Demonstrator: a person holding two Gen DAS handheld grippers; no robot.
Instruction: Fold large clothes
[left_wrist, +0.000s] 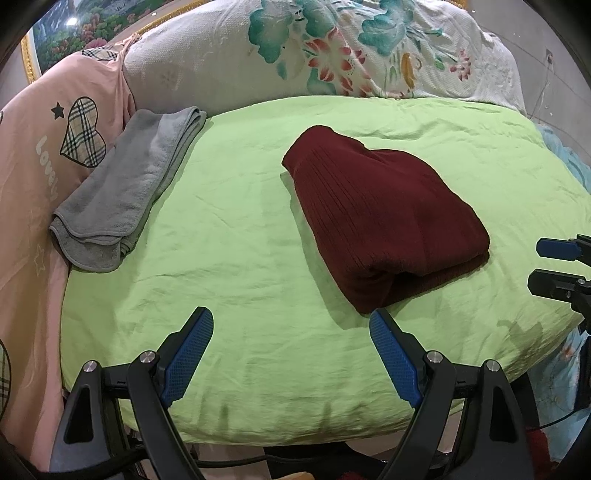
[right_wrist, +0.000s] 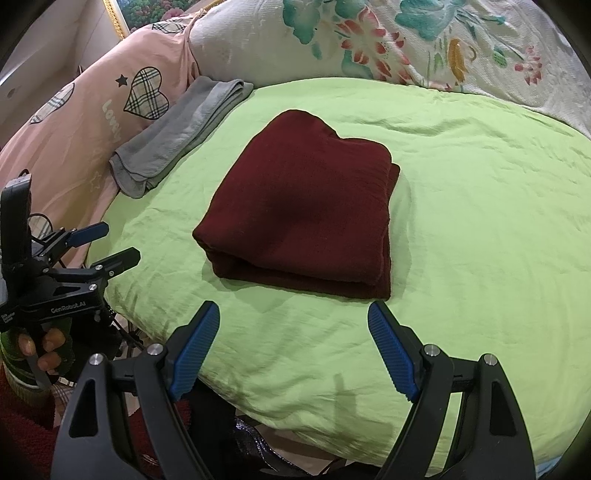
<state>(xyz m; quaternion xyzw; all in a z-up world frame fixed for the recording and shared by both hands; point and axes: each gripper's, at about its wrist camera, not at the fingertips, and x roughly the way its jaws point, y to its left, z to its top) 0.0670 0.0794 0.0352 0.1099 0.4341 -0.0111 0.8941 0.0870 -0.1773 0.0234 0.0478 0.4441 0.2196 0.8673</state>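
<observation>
A dark red knitted garment (right_wrist: 303, 210) lies folded into a thick, roughly square stack near the middle of a light green sheet (right_wrist: 480, 229) spread over a bed. Its layered fold edges face the cameras, and fine ribs run along its top surface in the left wrist view (left_wrist: 384, 218). Nothing touches it.

The left gripper (left_wrist: 291, 354) hangs over the near edge of the green sheet (left_wrist: 229, 229), its jaws spread wide and holding nothing; the blue ribbed pads (left_wrist: 190, 356) sit just short of the garment's near corner. The right gripper (right_wrist: 293, 345) is posed much the same, jaws wide apart and empty, with the folded stack just beyond its fingertips. Each gripper shows in the other's camera too: the left one at the left edge of the right wrist view (a hand in a green fingerless glove (right_wrist: 44, 349) grips its handle), the right one at the right edge of the left wrist view.

A grey towel (left_wrist: 125, 188), folded lengthwise, lies at the left edge of the green sheet, well apart from the garment and resting partly against a pink quilt (left_wrist: 33, 158) printed with plaid hearts, stars and the word "Lovely". Behind the sheet is a white textured bedcover (left_wrist: 229, 62) with large teal leaves and red flowers. A gold-framed picture (left_wrist: 74, 26) of a colourful landscape stands at the far left corner.
</observation>
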